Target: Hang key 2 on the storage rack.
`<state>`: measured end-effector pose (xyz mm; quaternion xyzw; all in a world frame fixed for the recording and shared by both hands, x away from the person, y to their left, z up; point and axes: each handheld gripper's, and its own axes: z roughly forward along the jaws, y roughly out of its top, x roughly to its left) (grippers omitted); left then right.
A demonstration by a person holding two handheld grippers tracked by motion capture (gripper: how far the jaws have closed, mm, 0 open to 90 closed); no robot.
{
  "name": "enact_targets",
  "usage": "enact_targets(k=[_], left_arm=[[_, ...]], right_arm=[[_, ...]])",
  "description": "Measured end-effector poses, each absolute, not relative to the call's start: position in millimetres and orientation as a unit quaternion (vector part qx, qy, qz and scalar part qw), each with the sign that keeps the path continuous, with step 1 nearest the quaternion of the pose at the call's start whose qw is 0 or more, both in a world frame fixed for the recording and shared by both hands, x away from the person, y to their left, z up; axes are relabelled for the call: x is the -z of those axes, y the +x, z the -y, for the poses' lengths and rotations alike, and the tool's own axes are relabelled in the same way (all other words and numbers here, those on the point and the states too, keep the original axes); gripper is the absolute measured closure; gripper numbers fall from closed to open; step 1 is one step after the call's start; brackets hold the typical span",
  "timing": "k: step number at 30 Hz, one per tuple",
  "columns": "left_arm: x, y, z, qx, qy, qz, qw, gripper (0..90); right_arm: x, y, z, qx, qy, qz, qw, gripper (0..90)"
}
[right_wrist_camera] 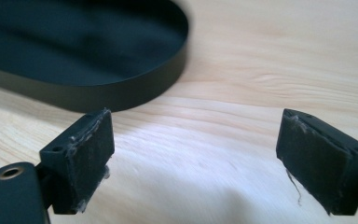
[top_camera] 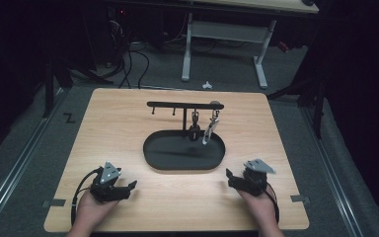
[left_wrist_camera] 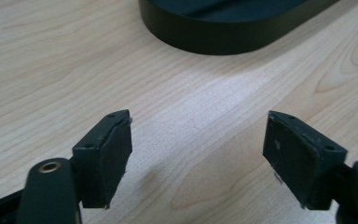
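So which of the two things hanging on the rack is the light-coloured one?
The silvery item on the rack's right-end hook; the one beside it, next to the post, is dark.

A black oval tray point(top_camera: 154, 159) with a low rim sits flat at the desk's point(top_camera: 128, 123) middle. From its far side rises a black T-shaped rack point(top_camera: 184, 105); two keychains point(top_camera: 203, 129) hang from its right-hand hooks, over the tray.
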<state>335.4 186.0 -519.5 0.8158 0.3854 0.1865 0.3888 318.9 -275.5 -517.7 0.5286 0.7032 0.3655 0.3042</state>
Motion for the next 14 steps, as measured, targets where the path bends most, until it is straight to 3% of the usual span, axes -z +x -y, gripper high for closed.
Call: enact_targets(k=[2,5,9,14], left_arm=[[517.7,335.0,-186.1,-0.186,0.807,-0.391,0.402,21.8],[516.8,334.0,-183.3,-0.187,0.808,-0.387,0.402,21.3],[517.3,333.2,-180.8,-0.182,0.813,-0.383,0.399,21.7],[517.8,334.5,-182.4,-0.18,0.814,-0.382,0.399,21.7]], right_arm=[[512.7,308.7,278.5,-0.384,0.526,-0.704,0.283,11.8],[510.6,304.3,284.0,-0.382,0.516,-0.701,0.309,13.6],[520.9,310.6,285.0,-0.377,0.527,-0.709,0.277,13.3],[522.2,312.6,279.6,-0.379,0.527,-0.709,0.275,13.3]])
